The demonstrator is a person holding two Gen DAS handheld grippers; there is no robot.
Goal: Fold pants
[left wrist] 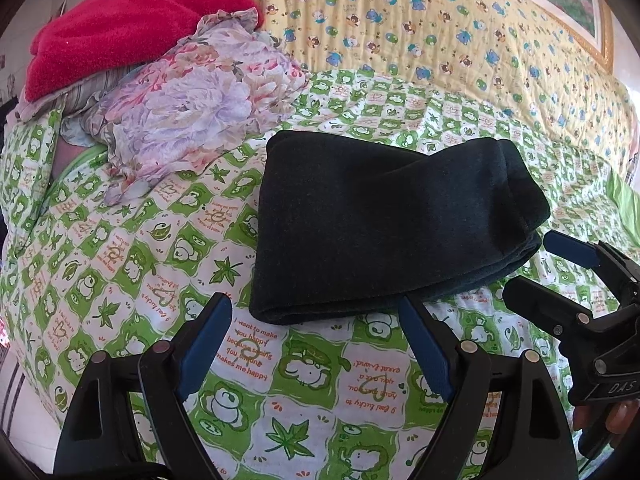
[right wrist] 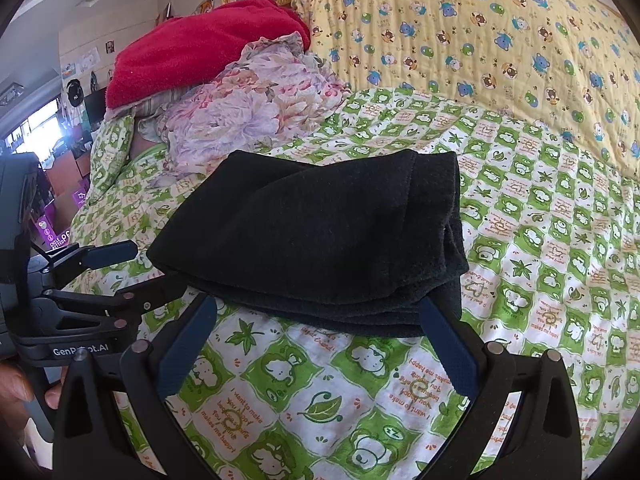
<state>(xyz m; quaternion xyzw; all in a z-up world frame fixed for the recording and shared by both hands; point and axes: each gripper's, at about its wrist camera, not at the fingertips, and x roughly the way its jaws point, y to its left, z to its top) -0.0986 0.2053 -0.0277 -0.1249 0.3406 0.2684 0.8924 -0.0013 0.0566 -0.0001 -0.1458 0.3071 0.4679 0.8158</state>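
The black pants (left wrist: 384, 224) lie folded in a compact stack on the green frog-print bedsheet (left wrist: 120, 248); they also show in the right wrist view (right wrist: 320, 236). My left gripper (left wrist: 316, 312) is open and empty, just in front of the stack's near edge. My right gripper (right wrist: 320, 312) is open and empty, its fingertips at the stack's near edge without gripping it. The right gripper also shows at the right in the left wrist view (left wrist: 548, 264), beside the stack. The left gripper shows at the left in the right wrist view (right wrist: 156, 268).
A pile of a red towel (left wrist: 132, 28) and floral fabric (left wrist: 192, 100) sits at the back left of the bed. A yellow bear-print quilt (left wrist: 440, 28) lies along the back. The bed's left edge drops toward a cluttered room (right wrist: 52, 184).
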